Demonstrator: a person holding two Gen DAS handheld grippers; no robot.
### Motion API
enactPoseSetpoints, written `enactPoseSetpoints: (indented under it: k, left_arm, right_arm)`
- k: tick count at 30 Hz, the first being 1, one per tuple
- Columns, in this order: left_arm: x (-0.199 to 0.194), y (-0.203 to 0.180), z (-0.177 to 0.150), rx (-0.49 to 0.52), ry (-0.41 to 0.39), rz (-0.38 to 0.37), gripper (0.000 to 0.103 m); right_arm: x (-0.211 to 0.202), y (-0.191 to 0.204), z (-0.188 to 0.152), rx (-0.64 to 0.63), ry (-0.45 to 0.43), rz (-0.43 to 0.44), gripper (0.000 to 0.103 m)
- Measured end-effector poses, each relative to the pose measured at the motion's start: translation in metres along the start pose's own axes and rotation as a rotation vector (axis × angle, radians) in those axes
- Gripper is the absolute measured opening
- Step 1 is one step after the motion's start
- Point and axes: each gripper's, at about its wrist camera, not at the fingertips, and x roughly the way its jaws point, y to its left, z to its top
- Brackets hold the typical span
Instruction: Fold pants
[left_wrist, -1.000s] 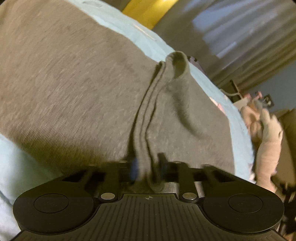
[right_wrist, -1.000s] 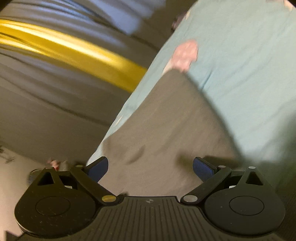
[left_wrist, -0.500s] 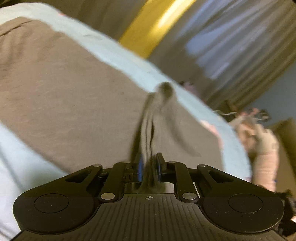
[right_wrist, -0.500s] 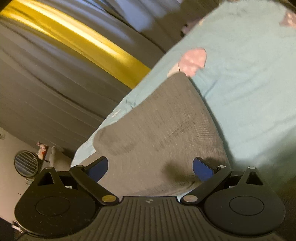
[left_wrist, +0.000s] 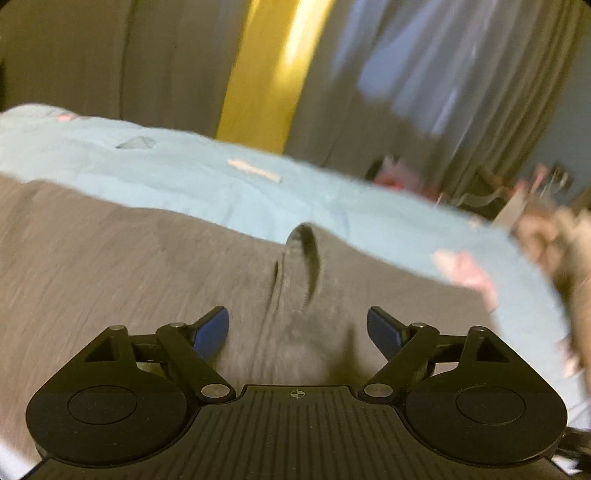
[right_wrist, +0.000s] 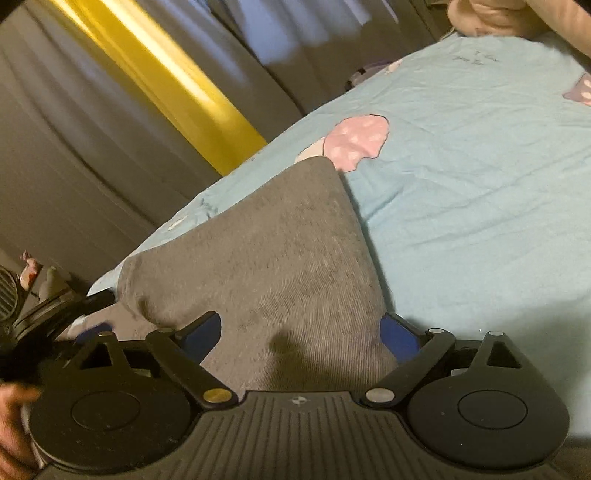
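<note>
The pale blue bedsheet with pink patches (right_wrist: 480, 203) spreads beyond both tongs, grey curtains with a yellow strip (left_wrist: 266, 74) behind. The grey knit pants (right_wrist: 266, 258) lie doubled on it, directly ahead of both; a fold looks done, though more likely remains. The left gripper (left_wrist: 297, 328) has just been opening, a pinched ridge lying loose between its pads. The right gripper (right_wrist: 301, 332) gapes wide over the cloth, gripping nothing.

The pants (right_wrist: 266, 258) are matt grey ribbed knit cloth. The sheet (right_wrist: 480, 206) is smooth pale-blue cloth, lightly creased. Each claw (left_wrist: 297, 330) is matt black plastic.
</note>
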Motion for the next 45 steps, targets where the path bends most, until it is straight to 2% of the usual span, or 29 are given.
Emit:
enactPoseSetpoints:
  k: [1,2,3,4,6,7,9,11,12,16,17,19,21,24,25,26,27,28,29,33,36,38,39,40,42,44,45]
  left_arm:
    - [0.017,-0.001,0.005,0.025,0.037,0.024,0.07]
    - [0.028,-0.003,0.008,0.041,0.062,0.044,0.058]
    - [0.034,-0.004,0.012,0.053,0.079,0.035,0.038]
    - [0.038,-0.004,0.015,0.048,0.084,0.016,0.029]
    - [0.036,-0.011,0.023,0.05,0.034,0.028,0.019]
    - [0.031,-0.012,0.024,0.059,0.004,0.022,0.018]
    - [0.022,-0.011,0.024,0.058,-0.052,0.028,0.02]
    - [0.015,0.0,0.025,0.013,-0.089,0.048,0.029]
    - [0.013,0.007,0.025,-0.012,-0.086,0.058,0.041]
    - [0.008,0.034,0.017,-0.076,0.02,0.006,0.057]
    - [0.006,0.038,0.013,-0.082,0.044,-0.015,0.06]
    - [0.007,0.042,0.006,-0.121,0.1,-0.07,0.073]
    - [0.018,0.041,0.002,-0.12,0.16,-0.1,0.078]
    - [0.023,0.03,-0.001,-0.054,0.158,-0.078,0.076]
    - [0.025,0.027,-0.001,-0.045,0.159,-0.087,0.056]
    - [0.026,0.024,0.0,-0.049,0.165,-0.094,0.041]
    - [0.028,0.024,0.001,-0.068,0.172,-0.071,0.03]
    - [0.027,0.027,0.003,-0.097,0.167,-0.089,0.02]
    - [0.024,0.031,0.004,-0.118,0.161,-0.124,0.02]
    - [0.004,0.037,0.011,-0.15,0.107,-0.17,0.019]
    - [-0.013,0.044,0.018,-0.133,0.069,-0.171,0.019]
    - [-0.021,0.055,0.021,-0.138,0.06,-0.15,0.021]
    - [-0.022,0.06,0.02,-0.152,0.068,-0.124,0.028]
    - [-0.02,0.066,0.019,-0.163,0.082,-0.068,0.035]
    - [-0.021,0.074,0.015,-0.151,0.084,0.029,0.039]
    - [-0.029,0.078,0.007,-0.119,0.076,0.032,0.051]
    - [-0.034,0.08,0.003,-0.118,0.072,0.028,0.065]
  right_arm:
    - [0.001,0.0,-0.001,0.001,-0.001,0.0,0.095]
    - [0.001,0.0,-0.001,0.002,-0.003,0.006,0.096]
    - [0.001,-0.002,-0.001,0.007,-0.004,0.013,0.097]
    - [0.002,-0.004,0.0,0.019,-0.005,0.016,0.097]
    - [0.004,-0.01,0.002,0.055,-0.003,0.013,0.097]
    - [0.005,-0.013,0.001,0.075,0.002,0.014,0.097]
    - [0.01,-0.02,0.003,0.121,0.015,0.02,0.097]
    - [0.014,-0.026,0.003,0.16,0.044,0.037,0.097]
    - [0.015,-0.027,0.003,0.169,0.05,0.039,0.097]
    - [0.014,-0.021,0.002,0.135,0.043,0.032,0.097]
    - [0.013,-0.02,0.001,0.131,0.044,0.028,0.097]
    - [0.014,-0.018,0.001,0.13,0.042,0.024,0.097]
    - [0.015,-0.018,0.001,0.13,0.041,0.022,0.097]
    - [0.013,-0.017,0.0,0.123,0.038,0.016,0.097]
    - [0.013,-0.016,0.0,0.118,0.038,0.013,0.097]
    - [0.013,-0.015,0.0,0.113,0.037,0.009,0.097]
    - [0.012,-0.014,-0.001,0.107,0.034,0.005,0.097]
    - [0.012,-0.013,-0.001,0.101,0.03,0.004,0.097]
    - [0.011,-0.011,-0.001,0.093,0.024,0.003,0.097]
    - [0.0,-0.001,-0.003,0.034,-0.034,0.027,0.097]
    - [-0.006,0.007,-0.005,-0.012,-0.067,0.037,0.097]
    - [-0.003,0.014,-0.006,-0.055,-0.047,0.017,0.097]
    - [0.003,0.017,-0.007,-0.075,-0.013,-0.007,0.097]
    - [0.008,0.019,-0.008,-0.088,0.021,-0.031,0.097]
    - [0.02,0.022,-0.009,-0.109,0.07,-0.102,0.097]
    - [0.025,0.021,-0.008,-0.106,0.09,-0.14,0.097]
    - [0.021,0.02,-0.007,-0.095,0.074,-0.115,0.097]
